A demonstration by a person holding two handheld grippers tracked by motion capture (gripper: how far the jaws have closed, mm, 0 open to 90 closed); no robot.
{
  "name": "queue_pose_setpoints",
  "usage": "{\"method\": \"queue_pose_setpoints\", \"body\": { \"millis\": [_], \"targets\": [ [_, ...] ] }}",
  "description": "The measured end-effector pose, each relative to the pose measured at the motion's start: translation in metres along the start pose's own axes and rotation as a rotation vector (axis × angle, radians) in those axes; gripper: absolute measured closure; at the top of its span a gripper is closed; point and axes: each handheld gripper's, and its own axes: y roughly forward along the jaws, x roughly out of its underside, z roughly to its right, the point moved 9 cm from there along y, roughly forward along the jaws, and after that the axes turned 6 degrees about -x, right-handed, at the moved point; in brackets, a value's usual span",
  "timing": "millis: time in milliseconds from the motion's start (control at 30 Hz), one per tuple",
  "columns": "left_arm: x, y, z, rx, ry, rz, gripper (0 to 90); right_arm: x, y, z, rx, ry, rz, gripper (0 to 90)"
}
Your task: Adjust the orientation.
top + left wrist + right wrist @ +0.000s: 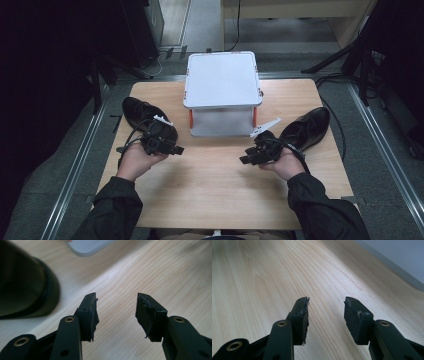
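From the high view, two black dress shoes lie on the wooden tabletop [220,185]: the left shoe [137,112] just beside the left gripper [172,149], the right shoe [307,127] just beside the right gripper [246,160], with a white two-tier stand [222,80] between them. The left gripper view adds jaws standing apart over bare wood, the shoe's blurred toe at its left; the right gripper view likewise shows jaws apart, nothing between them.

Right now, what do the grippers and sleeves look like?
Both the left gripper and the right gripper are black, each with a pale three-cornered plate on top and a black cable. The jaws carry brass-coloured rivets and frayed black pads. Sleeves are dark.
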Motion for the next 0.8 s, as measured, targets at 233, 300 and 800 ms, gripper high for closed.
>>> {"method": "queue_pose_setpoints", "body": {
  "millis": [233, 300, 800],
  "targets": [
    [-0.015, -0.025, -0.029, -0.073, -0.005, -0.033, 52.1, 0.001, 0.001, 0.003, 0.018, -0.002, -0.005, 55.3],
    [-0.018, -0.029, -0.032, -0.078, -0.009, -0.035, 52.3, 0.0, 0.0, 0.003, 0.022, 0.002, 0.0, 55.3],
    [-0.051, -0.038, -0.062, -0.158, -0.022, -0.159, 58.6, 0.003, 0.002, 0.004, 0.013, 0.012, -0.016, 55.3]
  ]
}}
